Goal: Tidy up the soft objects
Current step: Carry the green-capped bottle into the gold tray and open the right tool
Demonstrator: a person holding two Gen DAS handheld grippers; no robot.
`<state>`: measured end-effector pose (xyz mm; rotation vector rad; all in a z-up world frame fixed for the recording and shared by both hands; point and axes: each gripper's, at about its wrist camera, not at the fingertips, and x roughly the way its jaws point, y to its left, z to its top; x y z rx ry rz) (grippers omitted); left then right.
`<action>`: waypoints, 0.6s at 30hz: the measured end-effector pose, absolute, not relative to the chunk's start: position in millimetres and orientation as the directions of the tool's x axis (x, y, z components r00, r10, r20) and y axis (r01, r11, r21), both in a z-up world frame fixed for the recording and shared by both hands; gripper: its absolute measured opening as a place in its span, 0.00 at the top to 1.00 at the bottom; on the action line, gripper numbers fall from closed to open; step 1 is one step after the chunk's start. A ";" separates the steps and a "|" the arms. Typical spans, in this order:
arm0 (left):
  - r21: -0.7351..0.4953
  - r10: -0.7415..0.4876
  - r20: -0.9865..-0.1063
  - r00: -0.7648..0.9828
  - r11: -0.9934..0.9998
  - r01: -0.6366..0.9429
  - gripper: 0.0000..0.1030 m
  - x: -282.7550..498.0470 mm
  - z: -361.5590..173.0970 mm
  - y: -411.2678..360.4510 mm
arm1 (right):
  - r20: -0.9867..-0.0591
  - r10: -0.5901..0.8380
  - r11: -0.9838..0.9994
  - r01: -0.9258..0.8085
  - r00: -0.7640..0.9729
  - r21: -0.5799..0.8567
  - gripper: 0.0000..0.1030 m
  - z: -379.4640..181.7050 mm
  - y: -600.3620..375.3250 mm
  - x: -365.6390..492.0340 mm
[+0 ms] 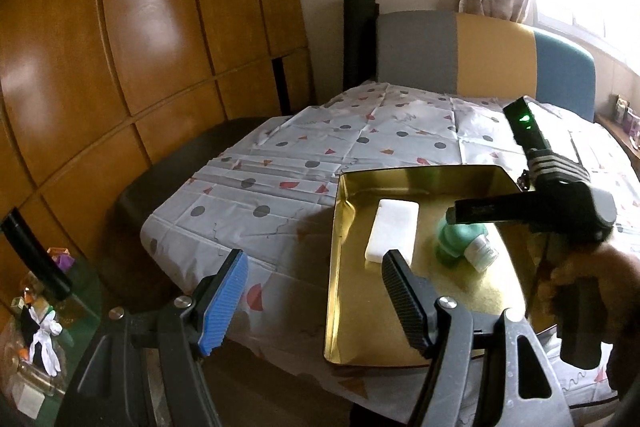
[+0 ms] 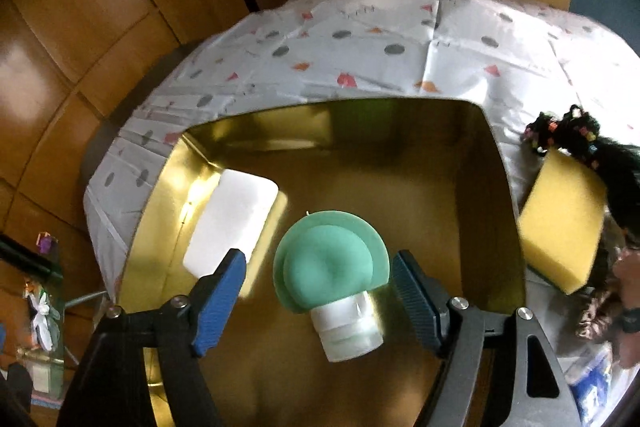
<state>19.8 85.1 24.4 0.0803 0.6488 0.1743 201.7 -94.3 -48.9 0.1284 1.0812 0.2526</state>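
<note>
A gold metal tray (image 1: 340, 267) (image 2: 504, 195) lies on the patterned tablecloth. In it lie a white rectangular sponge (image 1: 392, 235) (image 2: 232, 223) and a green soft bottle with a white cap (image 1: 460, 247) (image 2: 332, 263). My right gripper (image 2: 318, 291) is open, its blue pads either side of the green bottle and apart from it; from the left wrist view its fingers (image 1: 492, 211) hover over the bottle. My left gripper (image 1: 316, 299) is open and empty, over the tray's left rim. A yellow sponge (image 2: 560, 227) and a black scrunchie (image 2: 560, 131) lie right of the tray.
A wooden wardrobe (image 1: 140, 47) stands at the left. A grey, yellow and blue headboard (image 1: 480, 55) is behind the table. A glass side table with small items (image 1: 40, 327) sits at the lower left. A dark furry thing (image 2: 616, 179) lies by the yellow sponge.
</note>
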 end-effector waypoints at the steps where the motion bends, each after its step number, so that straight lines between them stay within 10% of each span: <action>1: 0.129 0.186 -0.593 0.784 0.982 -0.135 0.32 19.6 24.9 84.9 | -0.850 0.262 0.965 -0.144 0.457 0.221 0.26 -45.5 -95.6 198.8; 18: 0.141 0.151 -0.586 0.796 0.987 -0.083 0.31 12.1 33.0 65.1 | -0.779 0.221 0.975 -0.152 0.587 0.162 0.23 -2.8 -171.6 128.6</action>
